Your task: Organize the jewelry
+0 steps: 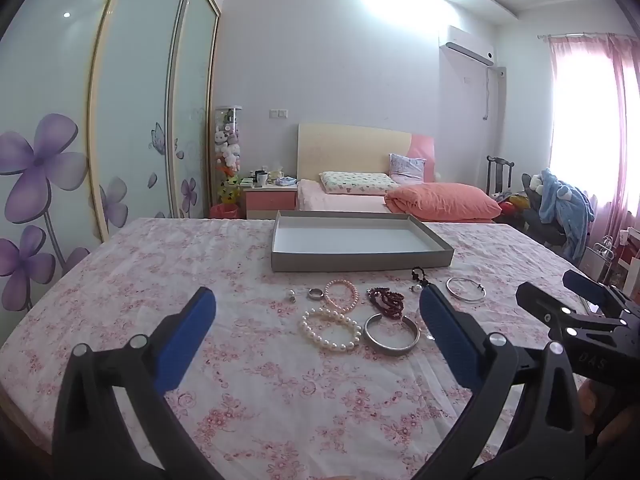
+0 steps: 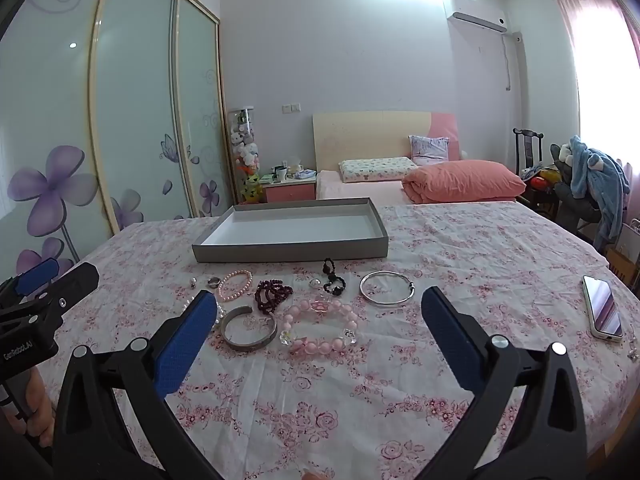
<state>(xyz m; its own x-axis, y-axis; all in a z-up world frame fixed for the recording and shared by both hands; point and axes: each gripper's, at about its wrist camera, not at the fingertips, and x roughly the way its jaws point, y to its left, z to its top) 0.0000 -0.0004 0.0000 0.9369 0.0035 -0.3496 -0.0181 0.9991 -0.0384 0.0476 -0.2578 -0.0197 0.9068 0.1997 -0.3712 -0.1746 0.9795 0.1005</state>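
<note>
1. The left gripper and right gripper both hover above the floral-clothed surface, jaws spread wide and holding nothing.
2. The jewelry lies loose in a cluster just before the shallow grey cardboard tray, which holds nothing yet; no piece touches the tray.
3. The white pearl bracelet and the large pink bead bracelet look light and floppy, likely strung on elastic; pinching across one strand should lift them, though the smooth beads may roll.
4. The flat open grey metal cuff and thin silver wire bangle are stiff and slick; grip across the band.
5. The dark red bead strand is bunched and will probably dangle.
6. The small silver ring lies low on soft cloth and is probably the hardest to pinch.
</note>
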